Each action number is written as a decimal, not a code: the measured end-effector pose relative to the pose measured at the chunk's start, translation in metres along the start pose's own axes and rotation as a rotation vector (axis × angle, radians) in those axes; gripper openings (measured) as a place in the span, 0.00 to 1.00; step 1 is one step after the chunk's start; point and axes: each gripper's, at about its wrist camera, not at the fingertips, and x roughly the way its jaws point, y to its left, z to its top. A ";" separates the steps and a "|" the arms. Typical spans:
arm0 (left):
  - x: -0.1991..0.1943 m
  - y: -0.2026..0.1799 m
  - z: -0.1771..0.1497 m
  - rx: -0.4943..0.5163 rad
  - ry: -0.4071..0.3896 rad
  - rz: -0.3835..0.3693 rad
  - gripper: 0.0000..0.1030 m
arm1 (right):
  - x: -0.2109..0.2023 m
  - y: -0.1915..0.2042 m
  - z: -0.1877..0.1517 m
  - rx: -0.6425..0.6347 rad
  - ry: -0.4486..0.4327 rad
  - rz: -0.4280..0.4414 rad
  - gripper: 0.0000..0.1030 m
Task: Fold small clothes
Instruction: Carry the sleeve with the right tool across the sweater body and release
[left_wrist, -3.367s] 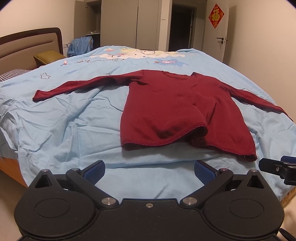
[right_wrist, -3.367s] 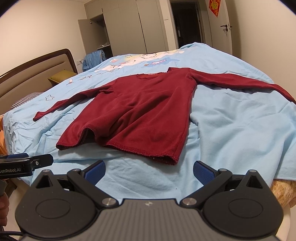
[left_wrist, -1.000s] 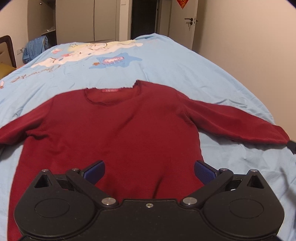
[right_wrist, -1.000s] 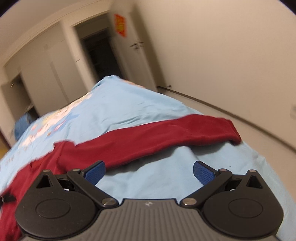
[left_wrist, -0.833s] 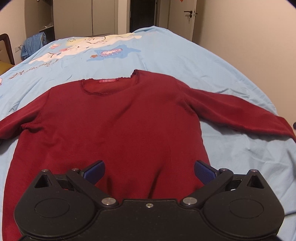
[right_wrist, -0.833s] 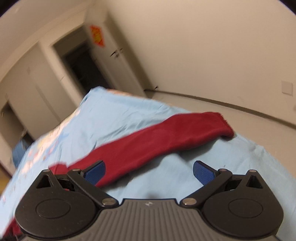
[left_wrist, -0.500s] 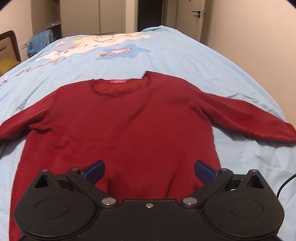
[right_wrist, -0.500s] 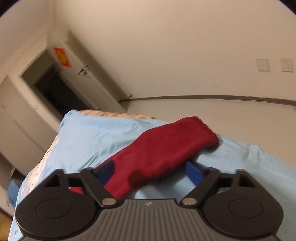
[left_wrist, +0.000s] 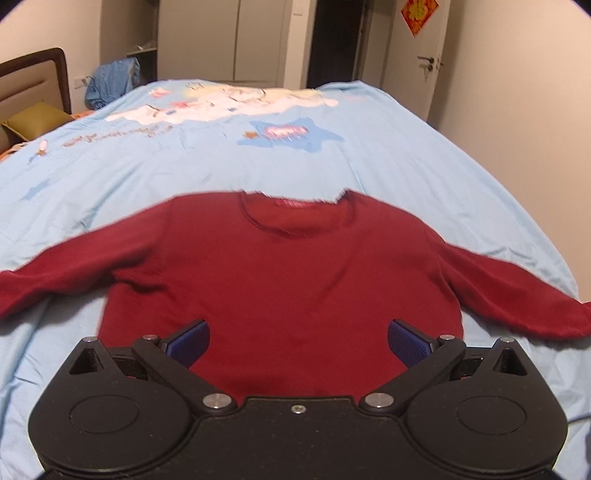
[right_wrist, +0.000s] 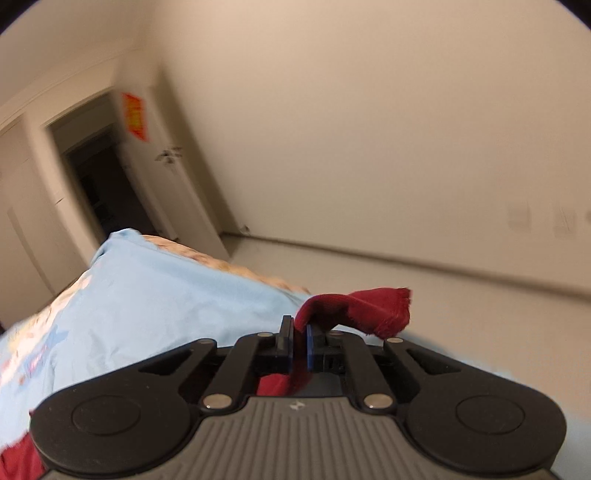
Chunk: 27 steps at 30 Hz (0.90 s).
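A dark red long-sleeved sweater (left_wrist: 284, 266) lies flat on the light blue bedspread (left_wrist: 332, 155), neck away from me and both sleeves spread out. My left gripper (left_wrist: 297, 339) is open and empty, hovering over the sweater's lower body. My right gripper (right_wrist: 299, 334) is shut on the cuff end of the sweater's right sleeve (right_wrist: 365, 308), which is lifted off the bed edge. The cuff sticks out past the fingertips.
The bedspread (right_wrist: 155, 295) ends at the bed's right edge, with bare floor (right_wrist: 480, 314) and a wall beyond. A headboard (left_wrist: 33, 77) and olive pillow (left_wrist: 33, 120) are at the far left. Wardrobes and a door stand behind the bed.
My right gripper closed on the sleeve cuff and lifted it off the bed. My left gripper pulled back a little and stays open over the sweater.
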 end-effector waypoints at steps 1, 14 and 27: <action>-0.002 0.004 0.002 -0.006 -0.008 0.003 0.99 | -0.004 0.013 0.004 -0.051 -0.023 0.013 0.07; -0.037 0.083 0.025 -0.155 -0.107 0.092 0.99 | -0.068 0.229 -0.009 -0.606 -0.232 0.359 0.06; -0.061 0.162 0.018 -0.297 -0.160 0.187 0.99 | -0.141 0.379 -0.143 -1.041 -0.184 0.688 0.06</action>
